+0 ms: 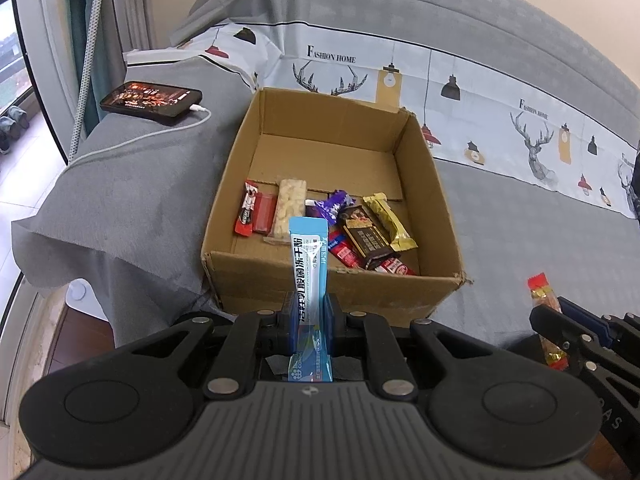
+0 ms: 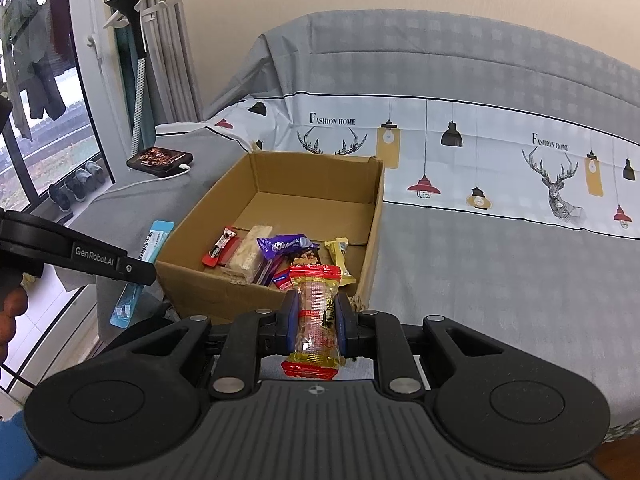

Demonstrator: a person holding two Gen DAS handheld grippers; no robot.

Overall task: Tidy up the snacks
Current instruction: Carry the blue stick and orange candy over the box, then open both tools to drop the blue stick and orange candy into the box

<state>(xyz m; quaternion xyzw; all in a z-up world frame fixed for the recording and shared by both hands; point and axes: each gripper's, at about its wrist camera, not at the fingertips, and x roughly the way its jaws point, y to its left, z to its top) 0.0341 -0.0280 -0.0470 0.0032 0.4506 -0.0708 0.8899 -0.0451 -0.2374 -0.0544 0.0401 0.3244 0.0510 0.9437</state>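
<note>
Two grippers each carry one snack in front of an open cardboard box (image 1: 436, 208). In the left wrist view, the left gripper (image 1: 309, 322) sits at lower centre, its jaws clamped on a long blue sachet (image 1: 308, 280) that stands upright, its top end overlapping the box's near wall in the frame. In the right wrist view, the right gripper (image 2: 316, 320) is at lower centre, jaws clamped on a clear packet with red ends (image 2: 316, 316), also upright, just before the box's near right corner. The box rests on a grey bed cover (image 1: 520, 240) in the middle of both frames. Along the near part of its floor lie a red wrapper (image 1: 247, 214), a pale rice-crisp bar (image 1: 286, 210), a purple wrapper (image 1: 334, 206), a dark brown bar (image 1: 366, 238) and a gold wrapper (image 1: 390, 222), packed close together and partly overlapping. At upper left of the left wrist view, a black phone (image 1: 152, 102) with a white cable (image 1: 160, 132) lies on the cover, well apart from the box.
</note>
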